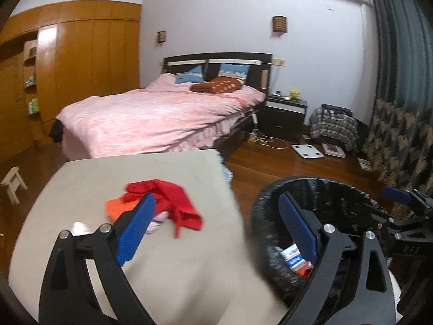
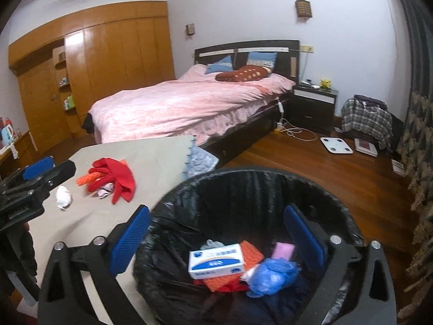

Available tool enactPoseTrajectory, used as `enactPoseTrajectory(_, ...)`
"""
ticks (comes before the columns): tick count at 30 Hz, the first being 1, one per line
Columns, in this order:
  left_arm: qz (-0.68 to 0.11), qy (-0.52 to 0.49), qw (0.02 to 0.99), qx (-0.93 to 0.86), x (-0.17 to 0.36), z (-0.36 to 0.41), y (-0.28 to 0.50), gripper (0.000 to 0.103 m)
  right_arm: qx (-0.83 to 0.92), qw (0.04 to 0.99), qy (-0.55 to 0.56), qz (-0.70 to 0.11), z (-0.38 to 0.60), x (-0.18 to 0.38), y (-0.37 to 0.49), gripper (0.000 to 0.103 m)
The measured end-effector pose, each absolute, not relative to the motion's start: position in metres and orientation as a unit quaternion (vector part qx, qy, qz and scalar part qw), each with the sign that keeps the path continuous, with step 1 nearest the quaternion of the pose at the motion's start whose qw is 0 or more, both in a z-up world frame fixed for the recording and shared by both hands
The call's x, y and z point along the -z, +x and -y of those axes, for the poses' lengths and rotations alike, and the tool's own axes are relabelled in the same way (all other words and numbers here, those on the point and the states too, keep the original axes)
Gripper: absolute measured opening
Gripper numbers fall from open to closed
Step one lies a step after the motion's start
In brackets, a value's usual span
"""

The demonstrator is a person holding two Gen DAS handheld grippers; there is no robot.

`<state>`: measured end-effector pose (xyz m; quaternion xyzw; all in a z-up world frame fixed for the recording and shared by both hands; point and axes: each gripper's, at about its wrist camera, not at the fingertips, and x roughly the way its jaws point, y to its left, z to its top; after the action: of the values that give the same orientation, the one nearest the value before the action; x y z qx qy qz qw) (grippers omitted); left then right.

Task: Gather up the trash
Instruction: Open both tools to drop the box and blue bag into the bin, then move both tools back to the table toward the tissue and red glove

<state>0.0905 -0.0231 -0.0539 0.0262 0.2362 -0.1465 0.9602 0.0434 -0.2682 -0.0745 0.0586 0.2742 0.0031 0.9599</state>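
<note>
A black-lined trash bin [image 2: 243, 174] stands beside a beige-covered table [image 2: 159, 157]. My right gripper [image 2: 217, 241] hangs open over the bin with nothing between its pads. Inside lie a white-and-blue box [image 2: 216, 261], a crumpled blue bag [image 2: 270, 273], orange pieces and a pink one. On the table are a red cloth [image 2: 116, 176] over an orange item [image 2: 86, 178], and a crumpled white tissue [image 2: 63, 197]. My left gripper [image 1: 216, 230] is open and empty, straddling the table edge and the bin [image 1: 311, 182], with the red cloth [image 1: 173, 203] just ahead.
A bed with a pink cover [image 1: 151, 119] stands behind the table, and a dark nightstand [image 1: 286, 111] is to its right. A white scale [image 1: 307, 151] and cables lie on the wood floor. A small stool [image 1: 12, 182] stands at the left, a curtain [image 1: 400, 124] at the right.
</note>
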Motion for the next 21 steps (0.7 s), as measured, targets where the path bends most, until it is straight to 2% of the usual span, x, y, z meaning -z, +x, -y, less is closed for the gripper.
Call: enactPoseTrajectory(21,-0.238,0.005,0.97,0.044,0.048,-0.085,0.101,0.09,-0.096,0.958,0.024,-0.269,0.156,0.074,0.11,0.097)
